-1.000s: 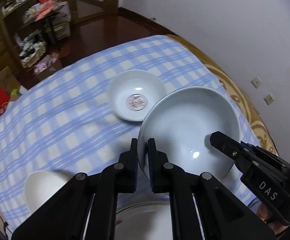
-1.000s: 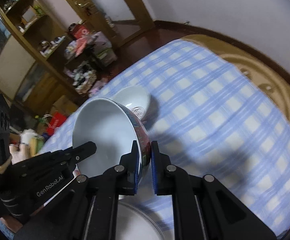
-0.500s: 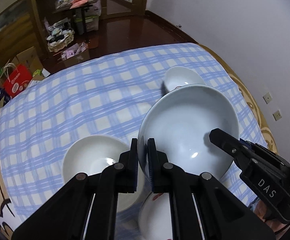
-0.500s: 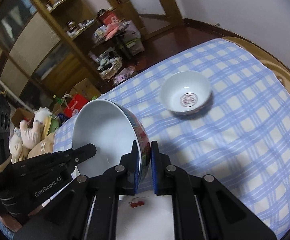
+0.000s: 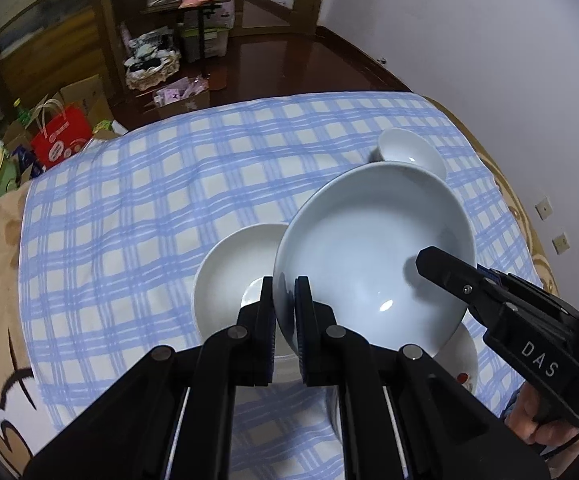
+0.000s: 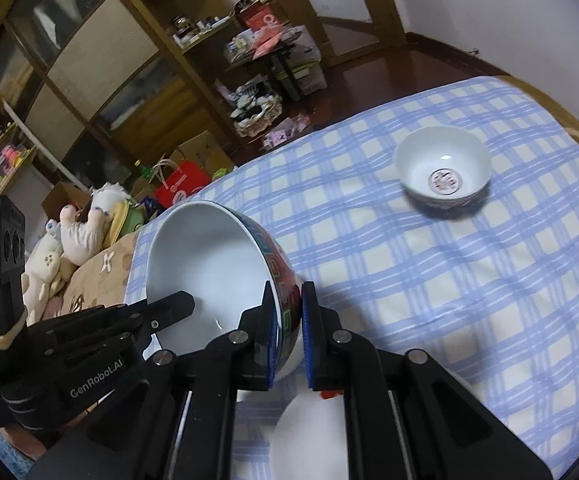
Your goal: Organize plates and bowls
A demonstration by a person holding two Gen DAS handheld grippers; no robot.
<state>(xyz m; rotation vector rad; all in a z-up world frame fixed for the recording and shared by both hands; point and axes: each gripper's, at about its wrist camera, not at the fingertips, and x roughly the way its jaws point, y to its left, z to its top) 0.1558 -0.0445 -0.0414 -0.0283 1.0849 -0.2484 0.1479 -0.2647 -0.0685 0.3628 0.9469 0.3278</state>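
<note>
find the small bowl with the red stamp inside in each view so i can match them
Left wrist: small bowl at upper right, just beyond the big bowl's far rim; its stamp is hidden.
Right wrist: upper right, standing alone on the checked cloth, stamp visible.
Shared landmark: red bag on the floor.

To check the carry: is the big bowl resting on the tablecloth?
No, both grippers hold the big bowl by its rim above the tablecloth.
</note>
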